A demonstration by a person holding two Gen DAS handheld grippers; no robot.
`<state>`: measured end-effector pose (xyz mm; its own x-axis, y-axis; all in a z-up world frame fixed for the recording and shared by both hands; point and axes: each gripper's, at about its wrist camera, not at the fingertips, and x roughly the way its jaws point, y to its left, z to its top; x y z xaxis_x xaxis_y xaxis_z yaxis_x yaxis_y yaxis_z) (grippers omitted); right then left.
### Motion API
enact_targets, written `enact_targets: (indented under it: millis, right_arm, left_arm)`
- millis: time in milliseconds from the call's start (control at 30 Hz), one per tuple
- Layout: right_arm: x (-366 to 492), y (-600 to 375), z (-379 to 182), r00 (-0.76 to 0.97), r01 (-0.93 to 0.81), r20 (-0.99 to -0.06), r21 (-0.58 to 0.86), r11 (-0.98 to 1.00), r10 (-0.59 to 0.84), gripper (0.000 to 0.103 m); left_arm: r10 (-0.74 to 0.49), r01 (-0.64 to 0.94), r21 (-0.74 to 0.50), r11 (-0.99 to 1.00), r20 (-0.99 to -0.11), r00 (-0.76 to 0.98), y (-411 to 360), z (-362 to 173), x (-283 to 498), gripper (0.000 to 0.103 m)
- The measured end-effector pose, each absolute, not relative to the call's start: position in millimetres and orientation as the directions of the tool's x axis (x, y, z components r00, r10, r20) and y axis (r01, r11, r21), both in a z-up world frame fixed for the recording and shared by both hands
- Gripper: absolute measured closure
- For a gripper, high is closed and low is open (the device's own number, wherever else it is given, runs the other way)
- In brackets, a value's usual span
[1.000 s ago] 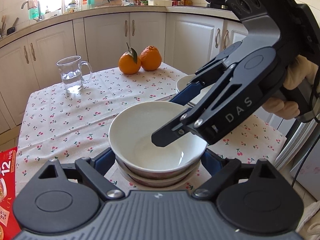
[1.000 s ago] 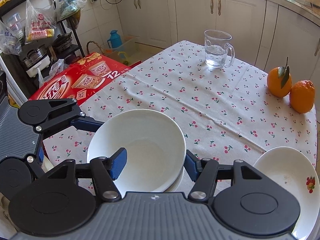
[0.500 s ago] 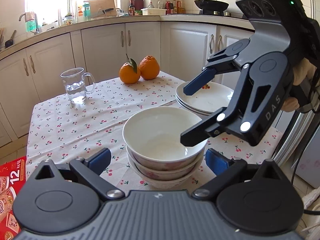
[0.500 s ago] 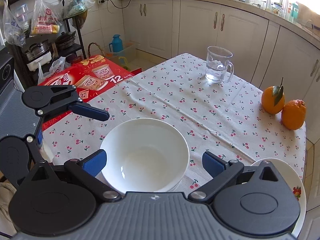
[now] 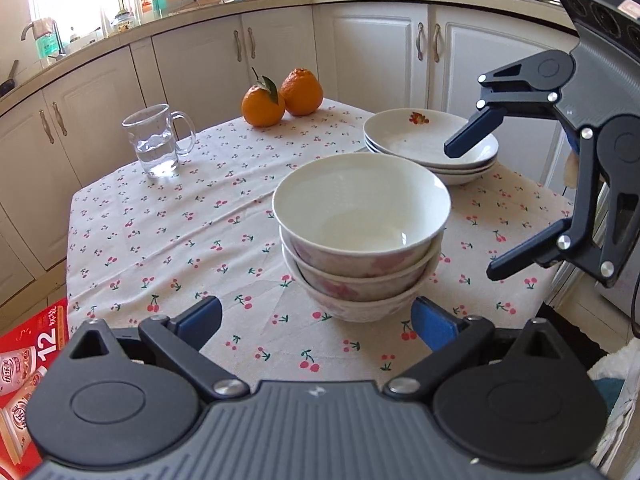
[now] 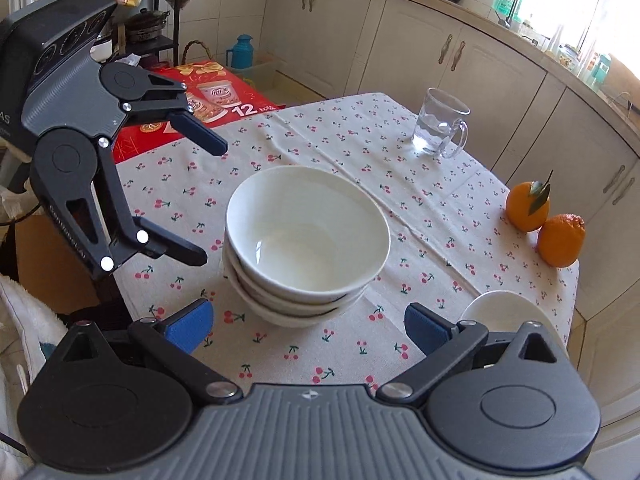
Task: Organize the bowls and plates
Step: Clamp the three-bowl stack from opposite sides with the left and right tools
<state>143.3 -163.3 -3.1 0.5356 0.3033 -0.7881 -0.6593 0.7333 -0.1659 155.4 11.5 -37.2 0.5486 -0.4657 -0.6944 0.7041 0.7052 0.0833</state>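
Three white bowls with pink flowers stand nested in a stack (image 5: 360, 232) (image 6: 308, 236) on the cherry-print tablecloth. Behind them, in the left wrist view, several shallow white plates (image 5: 430, 144) are stacked; in the right wrist view only a plate rim (image 6: 504, 312) shows. My left gripper (image 5: 316, 322) (image 6: 210, 204) is open, just short of the bowl stack, and holds nothing. My right gripper (image 6: 308, 328) (image 5: 472, 212) is also wide open and empty, on the stack's other side. Neither gripper touches the bowls.
A glass mug of water (image 5: 154, 144) (image 6: 438, 126) and two oranges (image 5: 282, 98) (image 6: 544, 224) stand at the table's far side. A red carton (image 5: 28, 360) (image 6: 208, 100) lies on the floor beside the table. White kitchen cabinets ring the room.
The right gripper opened, let go of the top bowl and pulled back from the stack. The left gripper spread wider and also drew back, so the whole stack is now visible.
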Motion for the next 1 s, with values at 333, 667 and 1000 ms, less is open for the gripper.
enact_targets:
  millis: [333, 667, 1000]
  right_arm:
    - [161.4, -169.7, -41.5, 0.478, -0.663, -0.818, -0.097, 0.743, 0.320, 0.000]
    - [189.7, -171.7, -55.1, 0.419, -0.718, -0.818, -0.033, 0.696, 0.393, 0.000]
    - [200.0, -168.0, -53.0, 0.380, -0.784, -0.819, -0.039, 0.619, 0.431, 0.006]
  left_arm:
    - [-0.485, 0.774, 0.054, 0.631, -0.751, 0.448, 0.1, -61.1, 174.2, 0.003]
    - [-0.532, 0.867, 0.066, 0.494, -0.766, 0.361, -8.7, -65.8, 194.5, 0.006]
    - [-0.576, 0.921, 0.048, 0.387, -0.768, 0.281, -8.3, -64.3, 201.1, 0.010]
